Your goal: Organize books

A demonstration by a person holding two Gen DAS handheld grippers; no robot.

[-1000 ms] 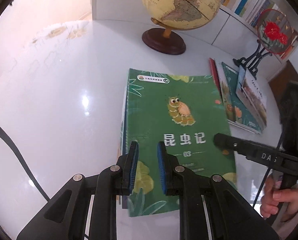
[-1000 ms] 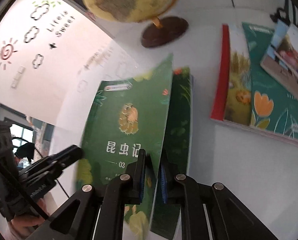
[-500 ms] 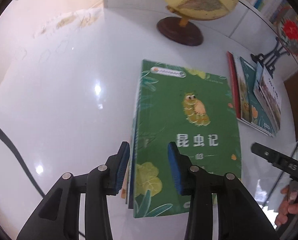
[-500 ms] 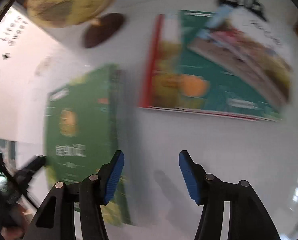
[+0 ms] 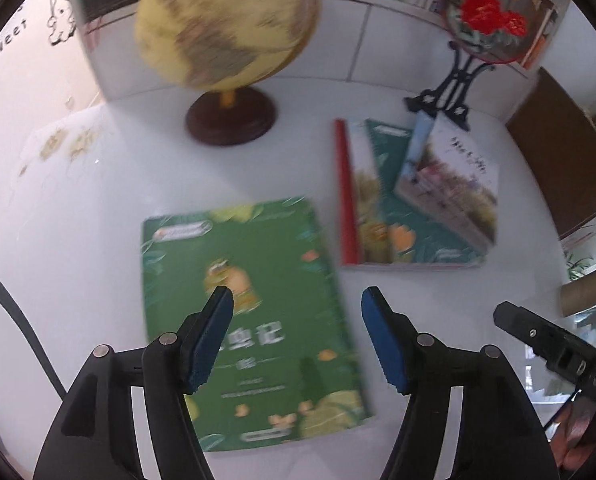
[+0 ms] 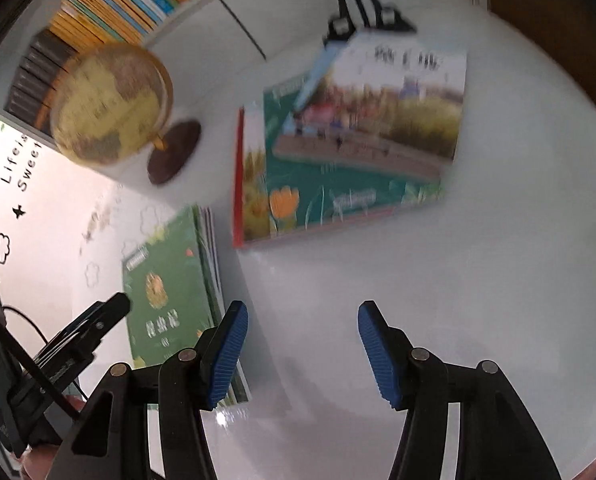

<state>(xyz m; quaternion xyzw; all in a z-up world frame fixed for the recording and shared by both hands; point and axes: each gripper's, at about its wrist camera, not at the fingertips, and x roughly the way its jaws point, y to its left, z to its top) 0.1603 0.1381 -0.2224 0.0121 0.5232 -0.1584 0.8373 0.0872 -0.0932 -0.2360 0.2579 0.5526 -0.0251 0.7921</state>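
While the white worktop (image 5: 77,240) carries everything, a green book (image 5: 265,280) with an insect on its cover lies flat on top of a small stack, below and in front of the left tool (image 5: 295,340); that tool's blue pads hang above the book's lower half, spread apart and touching nothing. To its right a fanned pile of books (image 5: 402,208), red-spined at the left edge, rests near a globe (image 5: 221,28) and a round fan on a black stand (image 5: 486,24). The right tool (image 6: 302,348) is likewise released over bare worktop between the two piles, with the green book just beside its left pad. A second earlier both tools were clenched on the green book; the left tool's jaws have just been opening, and both tools have drawn back from it.
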